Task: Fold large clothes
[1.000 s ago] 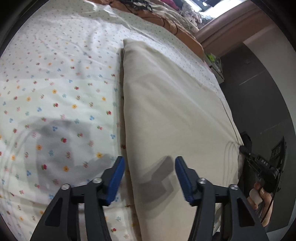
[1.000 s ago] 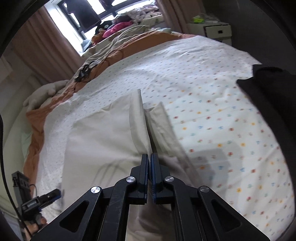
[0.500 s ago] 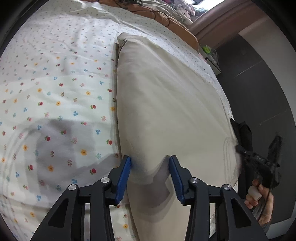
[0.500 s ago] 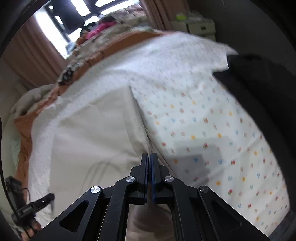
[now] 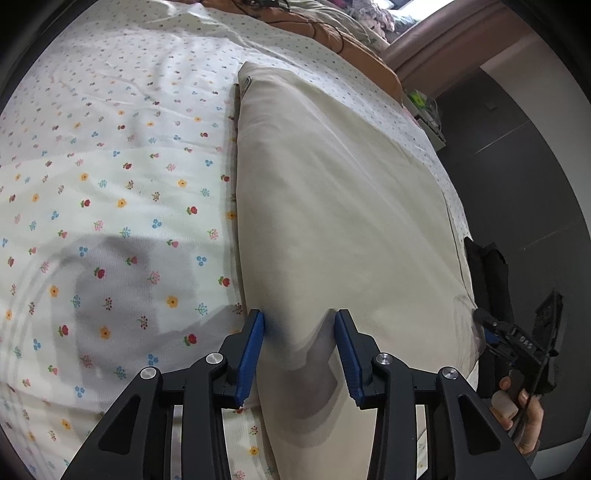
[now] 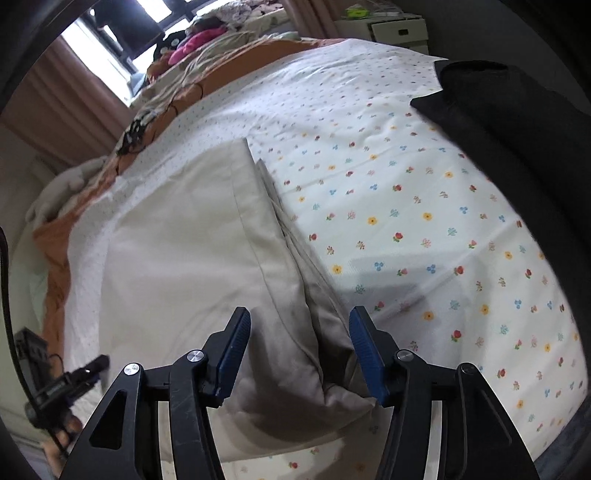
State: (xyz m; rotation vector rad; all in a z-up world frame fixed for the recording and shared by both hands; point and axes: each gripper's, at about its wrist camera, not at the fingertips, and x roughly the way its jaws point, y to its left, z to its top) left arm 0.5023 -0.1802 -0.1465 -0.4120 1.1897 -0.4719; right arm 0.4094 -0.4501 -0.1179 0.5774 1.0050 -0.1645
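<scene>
**Both grippers standing apart over the folded beige garment**

Nearest the left wrist camera, the left gripper (image 5: 298,334) is hovering with its blue-padded fingers (image 5: 251,345) spread fairly wide, straddling the near end of the beige garment (image 5: 332,206) without pinching it. In the right wrist view, the right gripper (image 6: 300,345) is likewise showing its fingers (image 6: 364,350) wide apart, with the garment's near corner (image 6: 295,350) bunching up between them but not clamped.

The garment is lying folded lengthwise on the bed, a long pale slab stretching away from both grippers; its stacked edges are showing as layered seams along the side facing the right gripper. It is resting on a flowered sheet (image 5: 110,184) that is spreading out to either side.

Farther off, a black cloth (image 6: 491,110) is lying at the sheet's far right edge, and an orange blanket (image 6: 229,74) with heaped clothes is sitting beyond the sheet, under a bright window (image 6: 110,33).
</scene>
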